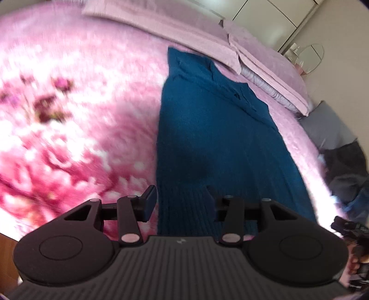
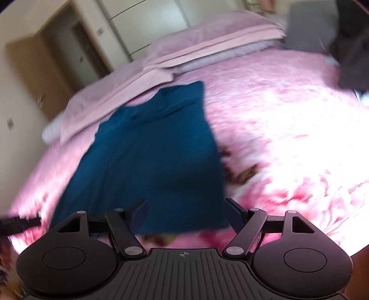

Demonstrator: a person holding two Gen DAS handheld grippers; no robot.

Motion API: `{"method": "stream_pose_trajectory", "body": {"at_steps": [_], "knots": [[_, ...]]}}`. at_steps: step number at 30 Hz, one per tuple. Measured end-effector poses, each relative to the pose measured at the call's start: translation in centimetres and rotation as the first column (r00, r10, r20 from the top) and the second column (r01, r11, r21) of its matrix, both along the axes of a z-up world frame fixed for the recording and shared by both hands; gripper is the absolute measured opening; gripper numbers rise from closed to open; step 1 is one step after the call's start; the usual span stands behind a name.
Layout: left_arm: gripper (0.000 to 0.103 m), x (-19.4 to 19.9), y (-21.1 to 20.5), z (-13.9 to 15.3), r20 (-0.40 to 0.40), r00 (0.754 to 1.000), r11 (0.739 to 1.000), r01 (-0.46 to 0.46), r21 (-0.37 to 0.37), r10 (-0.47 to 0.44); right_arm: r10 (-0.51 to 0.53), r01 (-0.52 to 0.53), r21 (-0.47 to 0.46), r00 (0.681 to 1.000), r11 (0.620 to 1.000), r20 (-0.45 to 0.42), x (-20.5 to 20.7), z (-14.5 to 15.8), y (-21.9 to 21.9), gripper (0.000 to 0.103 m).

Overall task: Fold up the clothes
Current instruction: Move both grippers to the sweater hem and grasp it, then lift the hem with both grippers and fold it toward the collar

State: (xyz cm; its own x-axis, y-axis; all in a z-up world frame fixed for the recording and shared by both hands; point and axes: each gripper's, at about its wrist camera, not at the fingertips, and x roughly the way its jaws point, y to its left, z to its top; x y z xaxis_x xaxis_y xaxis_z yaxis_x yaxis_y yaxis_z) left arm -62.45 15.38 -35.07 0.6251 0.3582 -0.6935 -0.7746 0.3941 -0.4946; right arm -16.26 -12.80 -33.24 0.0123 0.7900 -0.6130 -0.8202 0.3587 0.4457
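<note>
A teal-blue knitted garment lies flat as a long strip on the pink floral bedspread, collar end towards the pillows. My left gripper hovers open over the left side of its near ribbed hem, with nothing pinched between the fingers. In the right wrist view the same garment runs away from me. My right gripper stands wide open above the hem's right part, and whether it touches the cloth is unclear. Both views are blurred by motion. The other gripper shows at each view's edge.
Pale pink pillows line the head of the bed. A heap of dark and grey clothes lies on the bed's right side beside a grey pillow. A wardrobe and wooden door stand behind the bed.
</note>
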Motion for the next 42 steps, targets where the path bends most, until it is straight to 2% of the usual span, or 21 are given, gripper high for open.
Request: {"method": "stream_pose_trajectory", "body": {"at_steps": [3, 5, 7, 9, 13, 19, 21, 23, 25, 27, 28, 29, 30, 32, 35, 39, 42], "knots": [[0.04, 0.3, 1.7, -1.4, 0.021, 1.0, 0.998, 0.003, -0.056, -0.002, -0.032, 0.035, 0.016, 0.991, 0.999, -0.132, 3.7, -1.3, 0.6, 0.075], [0.04, 0.3, 2.7, -2.3, 0.033, 0.999, 0.996, 0.01, -0.085, -0.007, -0.036, 0.043, 0.026, 0.972, 0.999, -0.231, 5.6, -2.4, 1.3, 0.075], [0.04, 0.1, 3.4, -3.1, 0.063, 0.998, 0.994, 0.023, -0.11, -0.016, -0.032, 0.032, -0.004, 0.948, 0.999, -0.317, 7.1, -3.8, 2.5, 0.072], [0.04, -0.6, 3.8, -3.6, 0.108, 0.994, 0.99, 0.037, -0.137, -0.022, -0.033, 0.019, -0.044, 0.932, 0.999, -0.361, 8.2, -5.0, 3.5, 0.065], [0.04, -2.4, 4.2, -5.4, 0.247, 0.969, 0.967, 0.047, -0.251, 0.018, 0.005, -0.011, -0.013, 0.906, 1.0, -0.424, 9.6, -5.3, 3.9, 0.065], [0.037, -2.2, 6.1, -7.0, 0.348, 0.935, 0.946, 0.048, -0.322, 0.07, 0.03, -0.009, 0.042, 0.854, 0.999, -0.52, 10.5, -6.6, 4.5, 0.064], [0.033, -1.3, 7.0, -7.0, 0.344, 0.937, 0.949, 0.059, -0.308, 0.053, 0.041, -0.016, 0.052, 0.849, 0.999, -0.527, 10.5, -6.7, 5.5, 0.063], [0.026, -0.3, 7.7, -7.1, 0.337, 0.941, 0.953, 0.072, -0.294, 0.033, 0.059, -0.036, 0.055, 0.853, 0.998, -0.519, 10.2, -6.9, 6.7, 0.056], [0.023, 0.5, 7.9, -7.2, 0.323, 0.947, 0.955, 0.09, -0.282, 0.006, 0.075, -0.054, 0.055, 0.85, 0.997, -0.521, 10.1, -7.4, 8.1, 0.047], [0.022, 0.6, 7.9, -7.2, 0.321, 0.947, 0.956, 0.107, -0.272, -0.014, 0.097, -0.076, 0.061, 0.845, 0.995, -0.527, 10.2, -7.8, 9.0, 0.045], [0.02, 0.4, 7.8, -7.4, 0.327, 0.945, 0.955, 0.113, -0.273, -0.018, 0.106, -0.085, 0.064, 0.843, 0.994, -0.528, 10.2, -8.0, 9.3, 0.045], [0.012, 0.3, 7.7, -7.6, 0.333, 0.943, 0.954, 0.118, -0.274, -0.021, 0.115, -0.095, 0.065, 0.843, 0.993, -0.526, 10.2, -8.1, 9.2, 0.042], [0.008, 0.1, 7.7, -7.8, 0.336, 0.942, 0.955, 0.118, -0.274, -0.02, 0.122, -0.105, 0.062, 0.845, 0.993, -0.521, 10.2, -8.1, 9.0, 0.038], [0.007, -0.2, 7.6, -8.1, 0.342, 0.94, 0.955, 0.119, -0.273, -0.019, 0.115, -0.113, 0.036, 0.846, 0.993, -0.52, 10.2, -8.5, 8.6, 0.015], [0.006, 0.2, 7.6, -7.9, 0.322, 0.946, 0.958, 0.126, -0.257, -0.038, 0.096, -0.102, 0.016, 0.851, 0.995, -0.517, 10.1, -8.5, 8.3, 0.009], [0.005, -0.6, 7.0, -6.7, 0.289, 0.956, 0.97, 0.111, -0.214, -0.046, 0.082, -0.094, -0.001, 0.872, 0.996, -0.482, 9.5, -7.5, 8.1, 0.007], [0.005, -1.9, 5.9, -5.6, 0.3, 0.953, 0.982, 0.094, -0.167, -0.04, 0.074, -0.082, 0.005, 0.88, 0.997, -0.469, 9.1, -6.4, 6.8, 0.007]]}}
